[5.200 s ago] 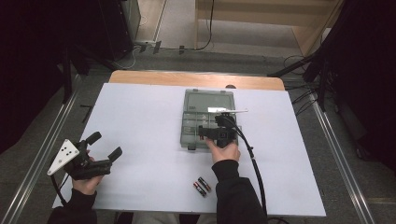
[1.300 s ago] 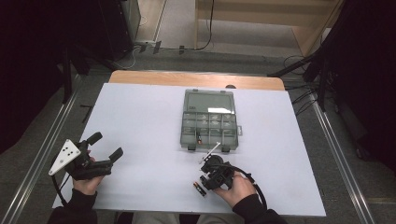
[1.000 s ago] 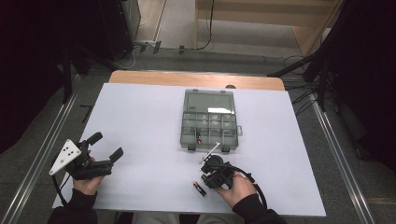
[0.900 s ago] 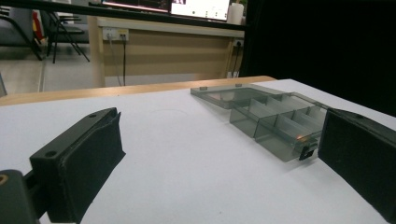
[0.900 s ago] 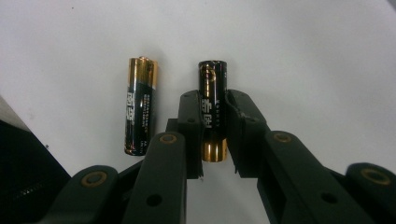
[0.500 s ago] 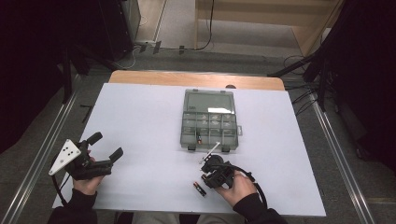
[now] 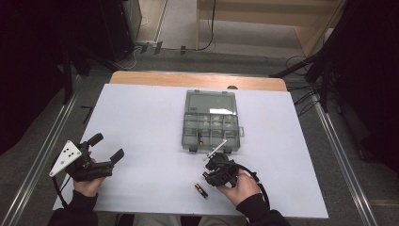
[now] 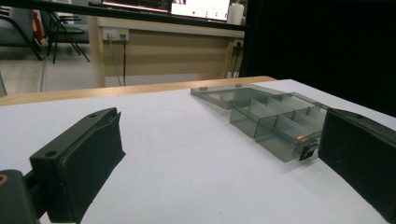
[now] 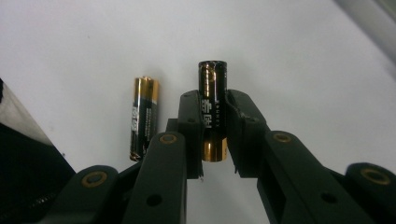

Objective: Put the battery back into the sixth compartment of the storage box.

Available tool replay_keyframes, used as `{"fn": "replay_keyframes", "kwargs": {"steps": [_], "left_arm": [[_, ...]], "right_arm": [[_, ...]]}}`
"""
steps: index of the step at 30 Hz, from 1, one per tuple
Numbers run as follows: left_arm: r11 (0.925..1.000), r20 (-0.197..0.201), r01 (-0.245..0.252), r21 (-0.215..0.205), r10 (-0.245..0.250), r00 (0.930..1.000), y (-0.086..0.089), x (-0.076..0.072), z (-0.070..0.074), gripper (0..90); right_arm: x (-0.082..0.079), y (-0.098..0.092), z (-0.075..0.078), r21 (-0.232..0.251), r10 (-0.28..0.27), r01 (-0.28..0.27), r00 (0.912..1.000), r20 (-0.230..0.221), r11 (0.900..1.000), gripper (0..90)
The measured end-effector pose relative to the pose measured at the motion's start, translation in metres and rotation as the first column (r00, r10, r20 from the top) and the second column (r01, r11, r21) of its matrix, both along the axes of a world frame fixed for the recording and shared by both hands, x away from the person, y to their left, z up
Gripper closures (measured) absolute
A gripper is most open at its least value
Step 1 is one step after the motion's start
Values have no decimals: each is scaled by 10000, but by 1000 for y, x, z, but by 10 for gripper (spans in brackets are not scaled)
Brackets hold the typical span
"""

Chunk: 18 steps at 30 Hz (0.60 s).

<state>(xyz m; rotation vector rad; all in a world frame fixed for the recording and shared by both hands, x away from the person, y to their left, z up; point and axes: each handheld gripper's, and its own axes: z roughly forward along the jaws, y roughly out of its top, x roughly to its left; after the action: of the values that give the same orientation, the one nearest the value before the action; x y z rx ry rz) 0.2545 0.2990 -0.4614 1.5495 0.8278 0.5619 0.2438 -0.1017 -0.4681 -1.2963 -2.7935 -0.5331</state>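
**Over the batteries at the near edge**

My right gripper (image 7: pixel 209 170) points down at the white tabletop (image 7: pixel 141 127) near its front edge, just beside a small black-and-gold battery (image 7: pixel 201 190). The smoky-grey clear plastic compartment box (image 7: pixel 210 121) lies open toward the far edge. My left gripper (image 7: pixel 106 147), jaws apart, rests by the front-left corner.

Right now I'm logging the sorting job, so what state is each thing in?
Compartment box: lid open, lying flat behind it.
Right gripper: shut on a battery.
Held battery: clamped between the pads, gold end nearer the camera.
Other battery: lying loose on the table, left of the held one.
Left gripper: open, nothing between the jaws.
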Motion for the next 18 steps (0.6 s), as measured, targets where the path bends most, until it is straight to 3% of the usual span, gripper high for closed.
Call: {"fn": "replay_keyframes", "kwargs": {"steps": [8, 18], "left_arm": [[10000, -2, 1, -28, -1, 10000, 0, 0, 0, 0], [10000, 10, -4, -23, 4, 10000, 0, 0, 0, 0]], "right_arm": [[5, -6, 17, 938, -448, 395, 9975, 555, 9948, 779], [16, -3, 29, 1412, -755, 634, 9938, 818, 9880, 779]]}}
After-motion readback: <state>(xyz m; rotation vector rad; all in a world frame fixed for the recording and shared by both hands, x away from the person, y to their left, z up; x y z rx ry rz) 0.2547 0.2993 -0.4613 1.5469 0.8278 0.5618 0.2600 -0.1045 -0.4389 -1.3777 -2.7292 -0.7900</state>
